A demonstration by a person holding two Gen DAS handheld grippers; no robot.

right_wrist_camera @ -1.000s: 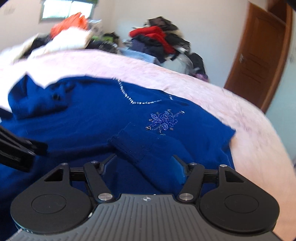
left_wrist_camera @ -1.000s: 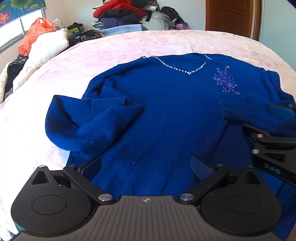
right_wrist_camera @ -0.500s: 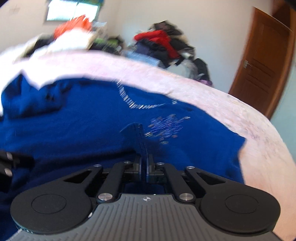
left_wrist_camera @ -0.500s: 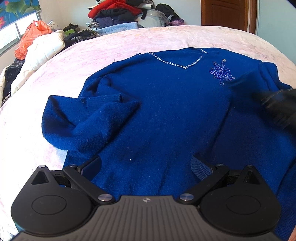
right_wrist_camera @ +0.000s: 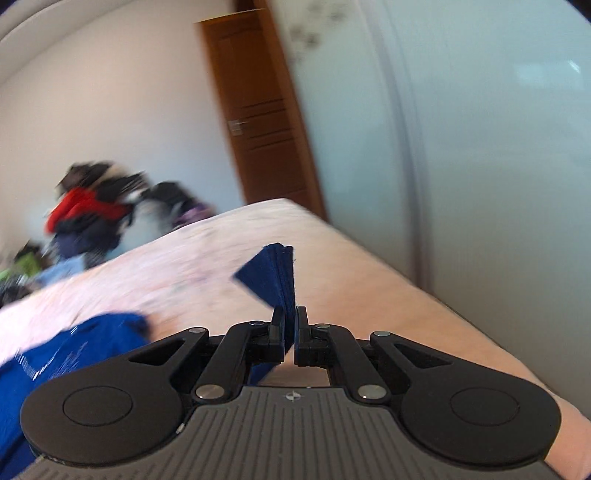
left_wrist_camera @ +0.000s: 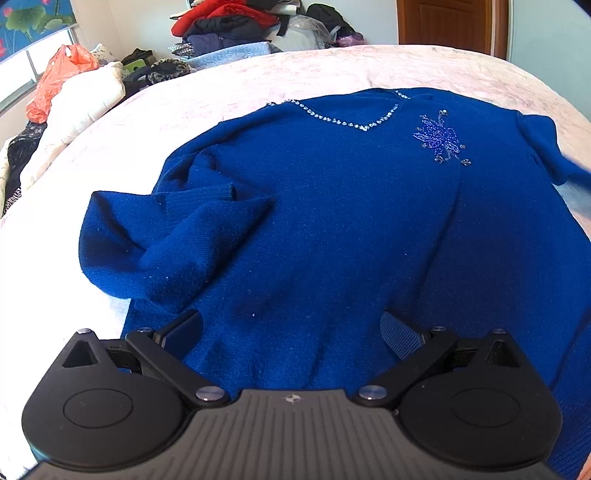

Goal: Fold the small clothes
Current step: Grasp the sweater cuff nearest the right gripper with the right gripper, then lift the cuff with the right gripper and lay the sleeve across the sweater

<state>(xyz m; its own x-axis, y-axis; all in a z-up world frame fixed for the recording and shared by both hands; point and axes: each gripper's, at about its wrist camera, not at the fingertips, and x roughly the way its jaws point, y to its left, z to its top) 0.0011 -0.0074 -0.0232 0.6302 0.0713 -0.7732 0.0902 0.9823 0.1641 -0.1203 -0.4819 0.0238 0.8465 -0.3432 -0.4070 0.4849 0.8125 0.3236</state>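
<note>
A blue sweater (left_wrist_camera: 332, 229) with a beaded V-neck and a beaded flower lies face up on the pink bed (left_wrist_camera: 295, 74). Its left sleeve (left_wrist_camera: 166, 243) is folded in over the body. My left gripper (left_wrist_camera: 291, 328) is open just above the sweater's lower hem, touching nothing. My right gripper (right_wrist_camera: 290, 325) is shut on the cuff of the right sleeve (right_wrist_camera: 275, 277) and holds it up over the bed's right side. Part of the sweater (right_wrist_camera: 55, 369) shows at the lower left of the right wrist view.
A heap of clothes (left_wrist_camera: 240, 29) sits beyond the bed's far end, also blurred in the right wrist view (right_wrist_camera: 92, 214). A white quilt (left_wrist_camera: 74, 110) and an orange bag (left_wrist_camera: 59, 81) lie at the left. A brown door (right_wrist_camera: 266, 118) stands beyond the right side.
My right gripper closed on the right sleeve's cuff and swung it out to the right, off the sweater's body. My left gripper stayed open over the hem.
</note>
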